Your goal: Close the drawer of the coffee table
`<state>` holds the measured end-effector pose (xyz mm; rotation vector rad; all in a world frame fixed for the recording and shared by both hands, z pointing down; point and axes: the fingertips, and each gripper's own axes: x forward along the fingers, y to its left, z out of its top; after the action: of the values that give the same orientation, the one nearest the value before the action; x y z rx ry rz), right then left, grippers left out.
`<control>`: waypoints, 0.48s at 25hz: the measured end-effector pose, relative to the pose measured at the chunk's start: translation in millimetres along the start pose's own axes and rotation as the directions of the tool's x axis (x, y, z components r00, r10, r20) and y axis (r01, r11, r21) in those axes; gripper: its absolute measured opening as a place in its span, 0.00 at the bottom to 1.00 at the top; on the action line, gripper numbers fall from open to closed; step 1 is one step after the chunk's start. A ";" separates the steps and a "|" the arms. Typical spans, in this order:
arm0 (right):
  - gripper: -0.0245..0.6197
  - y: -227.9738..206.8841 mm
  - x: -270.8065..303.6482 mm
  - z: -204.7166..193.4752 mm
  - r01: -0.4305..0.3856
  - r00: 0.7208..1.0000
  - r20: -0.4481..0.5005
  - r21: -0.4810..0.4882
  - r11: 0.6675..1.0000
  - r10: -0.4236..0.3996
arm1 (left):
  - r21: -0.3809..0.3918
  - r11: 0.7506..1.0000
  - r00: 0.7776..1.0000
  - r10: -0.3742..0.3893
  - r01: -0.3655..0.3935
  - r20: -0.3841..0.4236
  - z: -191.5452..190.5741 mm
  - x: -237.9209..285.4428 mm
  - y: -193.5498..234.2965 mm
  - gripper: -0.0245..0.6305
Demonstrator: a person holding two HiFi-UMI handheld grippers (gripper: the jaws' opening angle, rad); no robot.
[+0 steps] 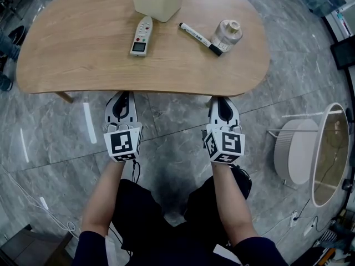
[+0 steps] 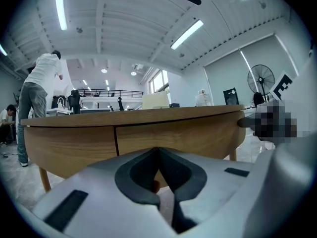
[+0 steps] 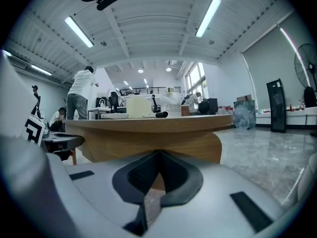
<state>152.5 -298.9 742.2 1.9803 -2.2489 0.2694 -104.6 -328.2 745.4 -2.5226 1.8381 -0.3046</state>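
Left gripper (image 1: 124, 95): jaws together, nothing between them. Tips point at the near edge of the table (image 1: 83, 60) and sit just short of it. In its own view the left gripper (image 2: 158, 150) faces the wooden apron head on.

Right gripper (image 1: 222, 100): jaws also shut and empty, level with the left one and further right along the same edge. Its own view shows the right gripper (image 3: 159, 152) aimed at the curved right end of the apron.

Drawer (image 2: 173, 135): set in the near apron, just right of a vertical seam and straight ahead of the left gripper. The front looks flush with the panel beside it. From above, nothing sticks out under the tabletop, so it is probably shut or nearly so.

Handling, as judged: stiff wooden front that likely slides easily. No grip needed; press the closed tips flat on the middle of the front and push evenly so it does not skew. A hard shove could set the marker (image 1: 199, 38) rolling.

Containers, far side of the top: cream bin (image 1: 158, 0), inside mostly out of sight. Lidded jar (image 1: 227, 33) at right, contents not readable. A remote (image 1: 141, 36) lies just near of the bin.
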 end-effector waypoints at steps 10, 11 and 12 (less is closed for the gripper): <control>0.08 -1.0 5.6 1.8 -0.003 1.000 0.015 0.002 1.000 0.003 | -0.003 1.000 1.000 -0.010 0.010 0.009 0.9 5.7 1.8 0.08; 0.08 -1.1 5.7 1.7 -0.004 1.000 0.015 0.001 1.000 0.004 | -0.004 1.000 1.000 -0.012 0.012 0.009 0.9 5.8 1.7 0.08; 0.08 -1.1 5.8 1.6 -0.006 1.000 0.015 0.001 1.000 0.006 | -0.011 1.000 1.000 -0.014 0.014 0.008 0.5 5.8 1.7 0.08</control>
<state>152.8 -304.9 741.9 1.9828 -2.2646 0.2569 -104.5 -334.3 745.5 -2.5412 1.8247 -0.2846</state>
